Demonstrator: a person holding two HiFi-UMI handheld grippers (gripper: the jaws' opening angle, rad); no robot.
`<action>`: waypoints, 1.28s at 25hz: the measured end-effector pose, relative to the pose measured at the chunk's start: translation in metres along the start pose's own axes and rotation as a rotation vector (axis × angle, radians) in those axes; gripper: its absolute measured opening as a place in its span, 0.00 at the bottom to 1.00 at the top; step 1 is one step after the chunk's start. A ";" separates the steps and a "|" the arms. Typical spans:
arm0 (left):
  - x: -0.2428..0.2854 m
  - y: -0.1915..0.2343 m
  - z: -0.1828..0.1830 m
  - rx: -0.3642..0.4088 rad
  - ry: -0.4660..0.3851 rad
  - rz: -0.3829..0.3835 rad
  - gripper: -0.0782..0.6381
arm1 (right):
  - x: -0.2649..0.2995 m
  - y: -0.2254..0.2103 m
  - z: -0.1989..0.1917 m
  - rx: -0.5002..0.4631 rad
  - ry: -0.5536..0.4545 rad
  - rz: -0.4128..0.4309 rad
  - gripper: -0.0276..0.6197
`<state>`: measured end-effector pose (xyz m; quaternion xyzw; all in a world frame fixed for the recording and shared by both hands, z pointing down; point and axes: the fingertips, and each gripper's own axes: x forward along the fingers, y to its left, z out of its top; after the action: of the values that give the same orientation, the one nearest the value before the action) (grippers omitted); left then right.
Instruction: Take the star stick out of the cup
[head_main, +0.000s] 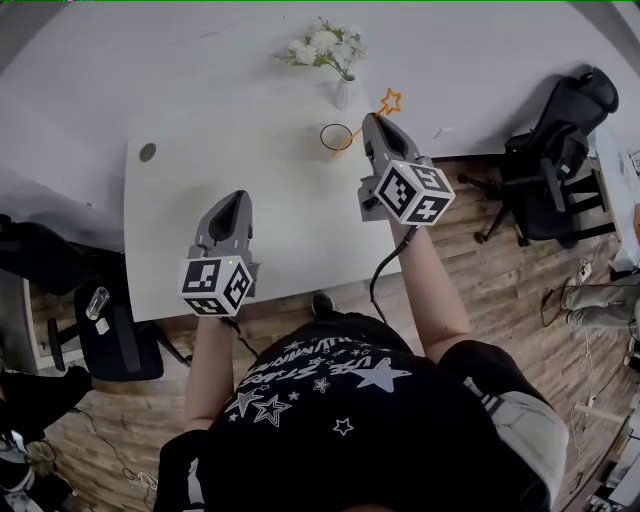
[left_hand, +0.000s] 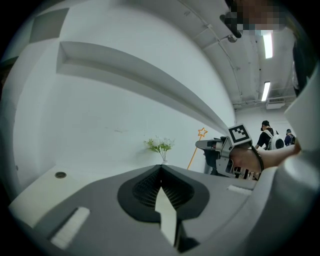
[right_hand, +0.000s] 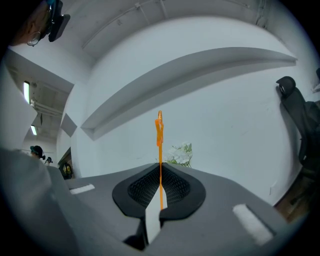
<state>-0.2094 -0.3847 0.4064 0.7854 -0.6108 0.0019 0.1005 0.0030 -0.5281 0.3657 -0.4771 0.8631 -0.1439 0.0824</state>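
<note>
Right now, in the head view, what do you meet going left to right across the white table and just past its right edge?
Round cable hole → left tongs → cup → right tongs, shut on the star stick → black office chair.

The head view looks steeply down at the worktop (head_main: 200, 200). Close views look level along the left tongs (left_hand: 161, 169) and right tongs (right_hand: 160, 170); all show the flowers (head_main: 325, 45).
</note>
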 end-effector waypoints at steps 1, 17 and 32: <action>-0.005 -0.002 0.001 0.000 -0.003 -0.003 0.11 | -0.005 0.003 0.000 0.004 -0.001 0.000 0.08; -0.119 -0.024 -0.015 0.000 -0.010 -0.031 0.11 | -0.108 0.074 -0.031 0.038 0.020 -0.001 0.08; -0.234 -0.072 -0.048 0.015 0.026 -0.109 0.11 | -0.236 0.140 -0.078 0.039 0.075 -0.017 0.08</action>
<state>-0.1935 -0.1359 0.4125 0.8182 -0.5657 0.0111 0.1024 -0.0053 -0.2444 0.3947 -0.4772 0.8584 -0.1789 0.0580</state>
